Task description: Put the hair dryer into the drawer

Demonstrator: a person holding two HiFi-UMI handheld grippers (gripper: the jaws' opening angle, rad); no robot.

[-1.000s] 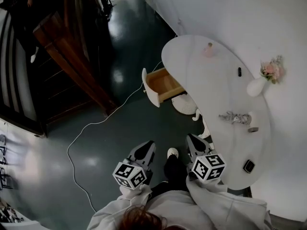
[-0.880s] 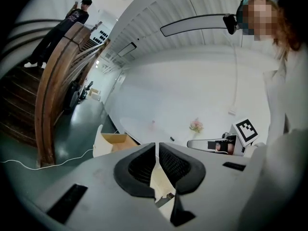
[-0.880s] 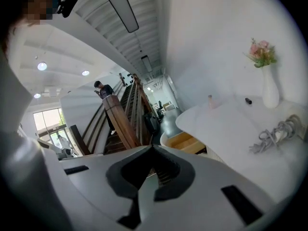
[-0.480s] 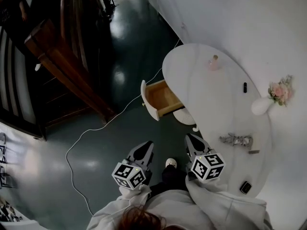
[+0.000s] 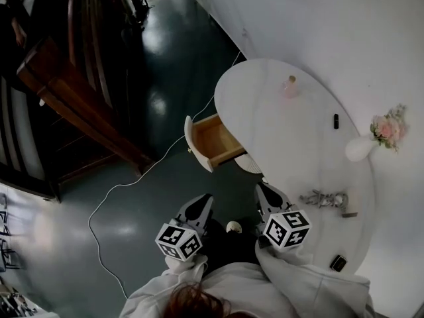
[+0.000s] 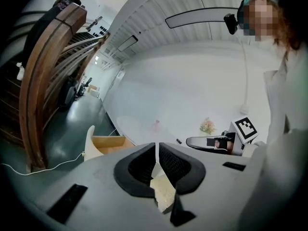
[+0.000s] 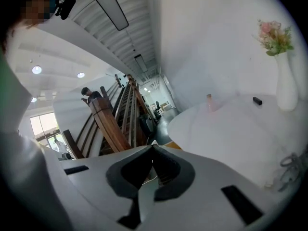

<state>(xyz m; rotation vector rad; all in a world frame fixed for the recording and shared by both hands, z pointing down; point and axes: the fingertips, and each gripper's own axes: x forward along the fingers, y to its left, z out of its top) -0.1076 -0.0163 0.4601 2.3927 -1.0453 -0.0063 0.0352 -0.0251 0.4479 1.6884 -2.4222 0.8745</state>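
On the white table (image 5: 285, 138), vase (image 5: 360, 149), pink bottle (image 5: 290, 87), drawer (image 5: 211, 141) pulled open

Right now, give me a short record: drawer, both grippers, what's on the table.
drawer: open, no contents visible, sticking out from under the white table
left gripper: fingers together, empty
right gripper: fingers together, empty
on table: pink bottle, vase with flowers, small black item, silvery object
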